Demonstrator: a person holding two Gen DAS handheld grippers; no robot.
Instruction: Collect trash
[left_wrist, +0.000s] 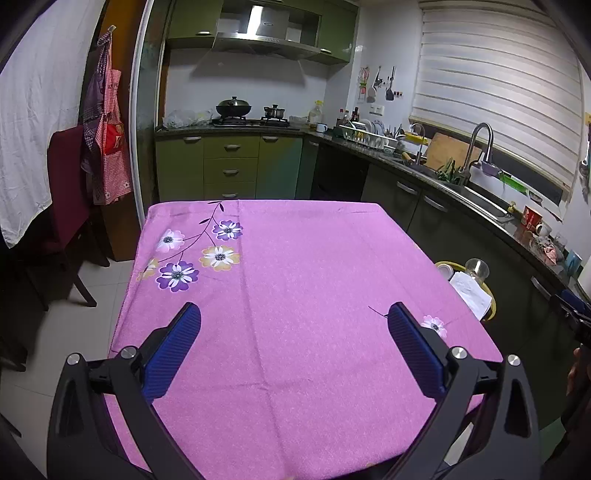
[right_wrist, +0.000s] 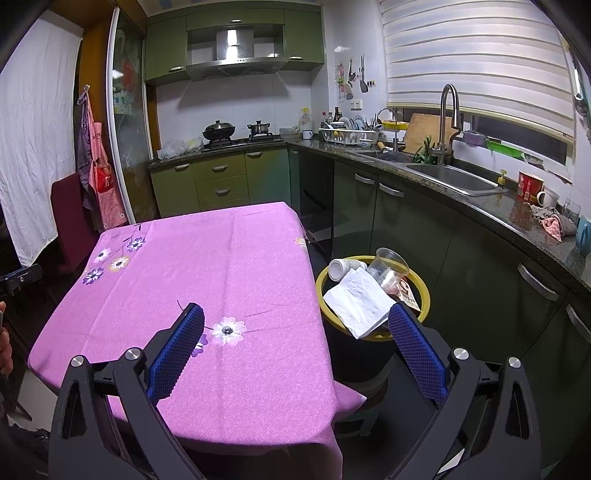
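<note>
A black bin with a yellow rim (right_wrist: 320, 277) stands on the floor at the table's right side. In it lie a white paper napkin (right_wrist: 360, 301), a clear plastic cup (right_wrist: 388, 267), a white paper cup (right_wrist: 341, 268) and a brown wrapper (right_wrist: 408, 293). The bin's rim (left_wrist: 493, 308) with the napkin (left_wrist: 471, 293) and clear cup (left_wrist: 476, 269) also shows in the left wrist view. My left gripper (left_wrist: 294, 319) is open and empty above the pink flowered tablecloth (left_wrist: 295, 277). My right gripper (right_wrist: 297, 321) is open and empty, over the table's right edge, near the bin.
The pink tablecloth (right_wrist: 221, 266) covers the table. A dark red chair (left_wrist: 68, 192) stands at the table's left. Green kitchen cabinets (right_wrist: 221, 181) and a dark counter with a sink (right_wrist: 454, 179) run along the back and right.
</note>
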